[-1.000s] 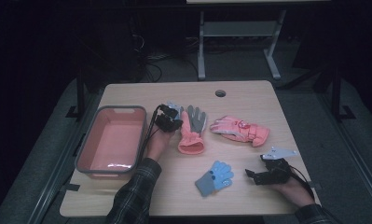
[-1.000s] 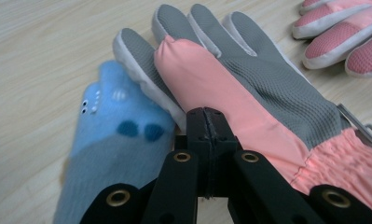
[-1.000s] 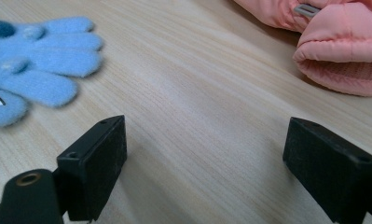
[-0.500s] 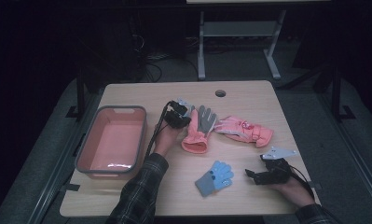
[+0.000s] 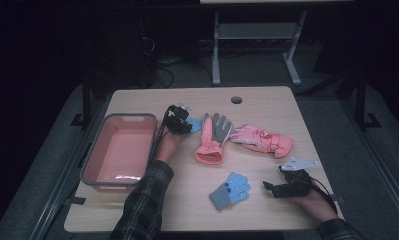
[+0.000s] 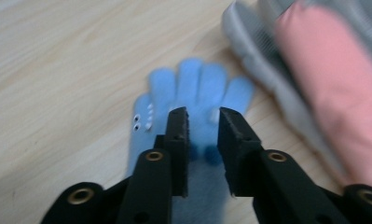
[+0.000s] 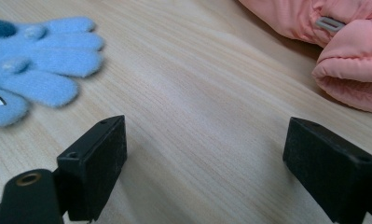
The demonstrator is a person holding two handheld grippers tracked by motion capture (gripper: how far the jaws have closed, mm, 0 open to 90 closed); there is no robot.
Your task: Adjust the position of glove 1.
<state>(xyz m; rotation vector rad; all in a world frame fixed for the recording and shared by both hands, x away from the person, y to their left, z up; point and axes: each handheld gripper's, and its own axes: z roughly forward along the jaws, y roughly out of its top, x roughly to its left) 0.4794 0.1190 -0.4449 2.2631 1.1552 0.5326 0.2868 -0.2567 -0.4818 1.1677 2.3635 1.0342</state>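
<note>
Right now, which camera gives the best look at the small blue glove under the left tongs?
The left gripper view: the blue glove lies flat, all its fingers and little eyes visible, beneath the slightly parted left tongs. In the high view it is a sliver of blue beside those tongs. The right gripper view shows a different blue glove.

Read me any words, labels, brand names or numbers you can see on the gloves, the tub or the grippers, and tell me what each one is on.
No readable text anywhere.
Blue glove under the left gripper: a face of white dots, no letters.
Second blue glove: face pattern only.
Pink padded glove: a small dark mark, too small to read.
Pink and grey glove, pink tub, right gripper: no markings visible.
</note>
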